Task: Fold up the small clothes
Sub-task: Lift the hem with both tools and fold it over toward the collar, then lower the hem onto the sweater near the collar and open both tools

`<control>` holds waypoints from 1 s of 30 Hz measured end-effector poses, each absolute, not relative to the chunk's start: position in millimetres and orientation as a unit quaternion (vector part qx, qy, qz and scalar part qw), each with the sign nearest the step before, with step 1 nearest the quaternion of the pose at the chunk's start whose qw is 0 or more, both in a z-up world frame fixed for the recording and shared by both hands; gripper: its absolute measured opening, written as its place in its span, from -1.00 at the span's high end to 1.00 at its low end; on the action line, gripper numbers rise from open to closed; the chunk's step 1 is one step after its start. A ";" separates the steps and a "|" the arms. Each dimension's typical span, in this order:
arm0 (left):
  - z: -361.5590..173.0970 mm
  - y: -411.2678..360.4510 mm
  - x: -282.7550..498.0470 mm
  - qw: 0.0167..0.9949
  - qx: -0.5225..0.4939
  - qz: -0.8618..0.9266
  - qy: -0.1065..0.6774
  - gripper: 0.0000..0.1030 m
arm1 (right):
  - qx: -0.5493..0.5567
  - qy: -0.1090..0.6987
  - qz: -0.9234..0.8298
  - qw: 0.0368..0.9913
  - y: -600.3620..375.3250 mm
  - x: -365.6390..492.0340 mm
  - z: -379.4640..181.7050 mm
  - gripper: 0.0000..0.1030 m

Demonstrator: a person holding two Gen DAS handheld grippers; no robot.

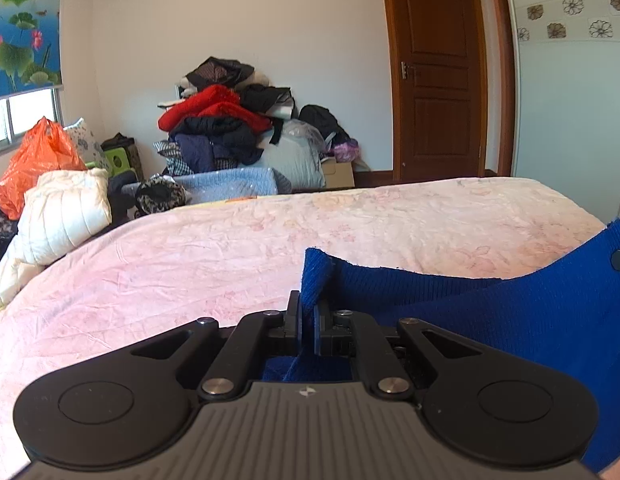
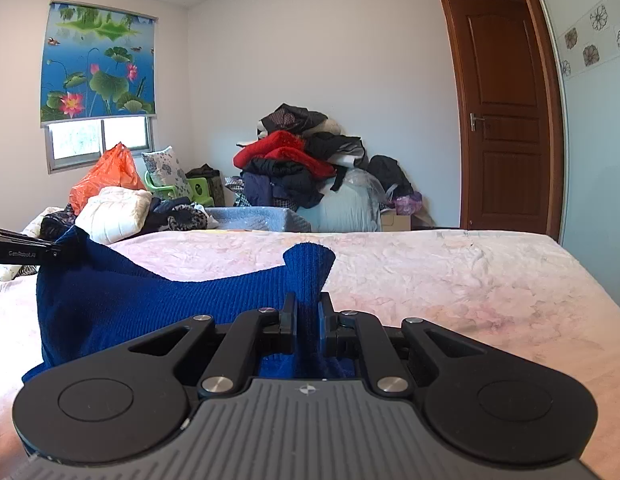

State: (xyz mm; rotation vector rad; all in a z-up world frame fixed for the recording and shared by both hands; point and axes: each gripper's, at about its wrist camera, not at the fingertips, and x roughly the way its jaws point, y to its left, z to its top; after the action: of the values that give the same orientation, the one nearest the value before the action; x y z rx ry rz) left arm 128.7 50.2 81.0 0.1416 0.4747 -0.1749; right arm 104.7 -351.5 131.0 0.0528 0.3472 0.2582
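The left gripper (image 1: 307, 320) is matte black, with two flat linkage arms on each side joined by round silver pivot pins. Its base is a grey ribbed plate bearing a small white four-point mark, flanked by two wide black lobes, each with a shallow circular recess. The fingers (image 1: 294, 318) are thin black plates with blue pads on their inner faces. The right gripper (image 2: 308, 314) has the same build, colours, silver pins and white mark.

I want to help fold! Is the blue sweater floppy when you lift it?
Probably floppy: the blue sweater sags between the left gripper and right gripper. Likely not slippery, since its ribbed knit bunches in both. It looks soft, not fragile.
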 end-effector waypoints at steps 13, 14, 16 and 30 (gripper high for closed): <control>27.2 38.8 229.8 0.943 0.088 -0.070 0.314 0.84 | 0.016 0.242 0.119 0.963 -339.2 189.1 80.1 0.74; 22.2 42.1 238.7 0.940 0.083 -0.064 0.326 0.84 | 0.016 0.252 0.118 0.960 -338.1 195.3 74.3 0.73; 17.8 53.7 251.9 0.936 0.058 -0.045 0.345 0.82 | 0.015 0.273 0.115 0.955 -334.6 205.8 62.0 0.65; 23.9 73.2 212.2 0.918 0.120 -0.130 0.356 0.81 | -0.040 0.277 0.219 0.935 -290.1 208.6 85.0 0.04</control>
State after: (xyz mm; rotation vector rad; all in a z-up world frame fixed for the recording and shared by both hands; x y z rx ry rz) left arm 212.2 73.2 23.9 0.2468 0.7317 -0.2671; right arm 208.6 -290.1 85.0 -0.0812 0.5670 0.4480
